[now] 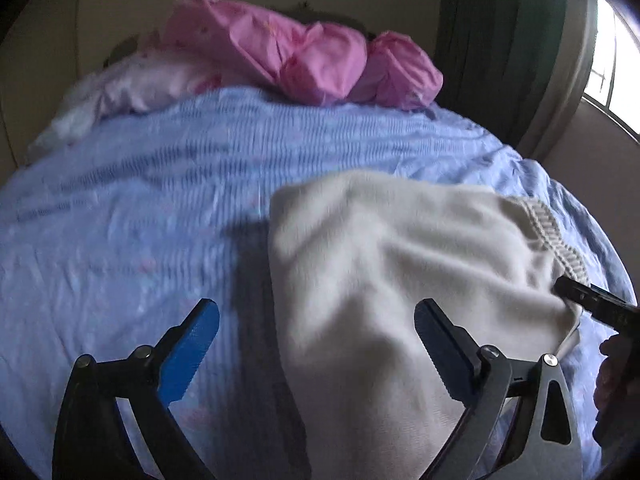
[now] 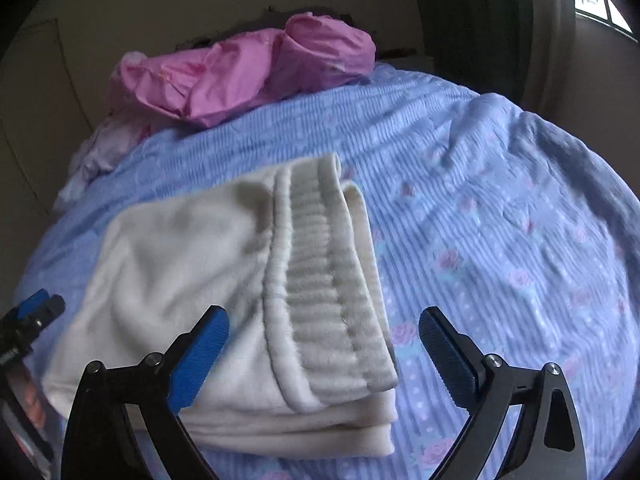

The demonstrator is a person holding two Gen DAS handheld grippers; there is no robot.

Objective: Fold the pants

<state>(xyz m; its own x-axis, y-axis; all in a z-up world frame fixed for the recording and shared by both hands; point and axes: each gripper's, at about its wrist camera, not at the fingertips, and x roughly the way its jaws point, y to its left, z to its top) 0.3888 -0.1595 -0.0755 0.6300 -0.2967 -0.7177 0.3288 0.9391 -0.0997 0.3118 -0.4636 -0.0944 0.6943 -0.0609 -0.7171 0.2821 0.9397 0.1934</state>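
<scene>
Cream folded pants point(image 2: 224, 280) on bed, under both grippers' spread, empty fingers point(image 2: 200, 356)

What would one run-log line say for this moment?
left gripper: open | right gripper: open | folded cream fleece pants: released, lying on blue floral bedspread

Dim, blurred (window point(image 1: 612, 52) glare)
</scene>
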